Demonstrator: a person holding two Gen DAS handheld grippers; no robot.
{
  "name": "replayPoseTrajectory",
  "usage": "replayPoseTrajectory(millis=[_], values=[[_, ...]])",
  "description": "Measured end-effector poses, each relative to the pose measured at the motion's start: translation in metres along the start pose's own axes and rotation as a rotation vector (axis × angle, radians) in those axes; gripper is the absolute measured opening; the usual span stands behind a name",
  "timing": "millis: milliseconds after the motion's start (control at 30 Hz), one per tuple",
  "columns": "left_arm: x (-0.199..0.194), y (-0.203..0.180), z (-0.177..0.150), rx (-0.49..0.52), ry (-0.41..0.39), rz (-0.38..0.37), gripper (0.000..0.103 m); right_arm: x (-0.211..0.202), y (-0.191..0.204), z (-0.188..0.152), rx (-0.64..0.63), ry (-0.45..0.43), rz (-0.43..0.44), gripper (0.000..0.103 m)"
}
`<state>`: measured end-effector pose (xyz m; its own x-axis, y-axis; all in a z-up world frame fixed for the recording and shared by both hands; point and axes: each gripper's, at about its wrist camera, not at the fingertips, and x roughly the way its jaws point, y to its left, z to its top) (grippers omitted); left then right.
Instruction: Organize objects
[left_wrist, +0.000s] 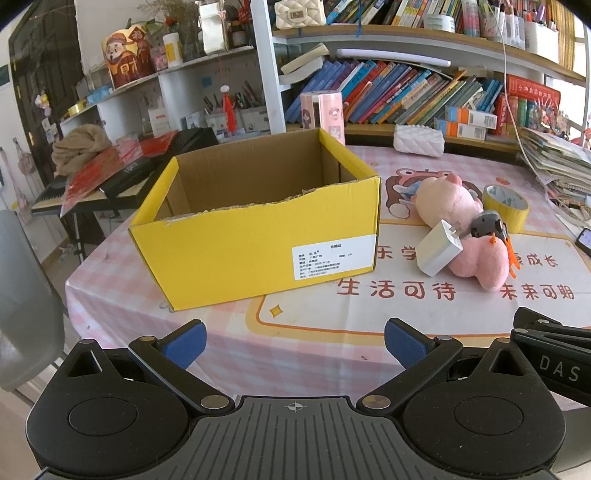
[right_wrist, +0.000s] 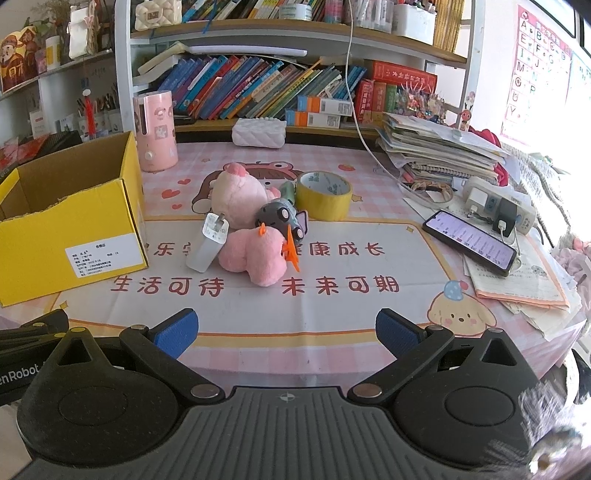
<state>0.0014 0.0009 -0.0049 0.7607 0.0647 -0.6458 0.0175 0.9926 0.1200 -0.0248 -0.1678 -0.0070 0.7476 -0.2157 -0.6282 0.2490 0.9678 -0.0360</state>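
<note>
My desk (right_wrist: 332, 310), spread with a pink checked cloth printed with cartoon figures and red characters, reaches out ahead of both pairs of fingers. The open yellow cardboard box (left_wrist: 258, 236) with a white label stands straight ahead of my left fingers (left_wrist: 186, 341) and off to the left of my right fingers (right_wrist: 177, 326). My left gripper (left_wrist: 294, 343) is spread wide and holds nothing; my right gripper (right_wrist: 286, 332) is the same — wide apart, empty, low over the near edge of the desk.

The things lie in a heap ahead of my right fingers, just right of the box: a pale pink plush pig (right_wrist: 240, 195) farthest back, a roll of yellow tape (right_wrist: 324, 195) beside it to the right, a smaller pink plush (right_wrist: 255, 258) with an orange clip nearest me, a white plug-in charger (right_wrist: 208, 242) leaning against that plush on its left, and a small grey toy car (right_wrist: 279, 218) between the two plushes.
</note>
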Motion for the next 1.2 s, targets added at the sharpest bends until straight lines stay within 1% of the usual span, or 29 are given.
replayPoseTrajectory(millis=[733, 1200], values=[[0.0045, 0.0029, 0.0028, -0.001, 0.006, -0.014, 0.103, 0.0016, 0.0019, 0.0005, -0.002, 0.001, -0.003, 0.103], [0.0061, 0.0031, 0.0072, -0.015, 0.009, -0.02, 0.103, 0.0046, 0.0057, 0.0067, -0.018, 0.002, -0.012, 0.103]])
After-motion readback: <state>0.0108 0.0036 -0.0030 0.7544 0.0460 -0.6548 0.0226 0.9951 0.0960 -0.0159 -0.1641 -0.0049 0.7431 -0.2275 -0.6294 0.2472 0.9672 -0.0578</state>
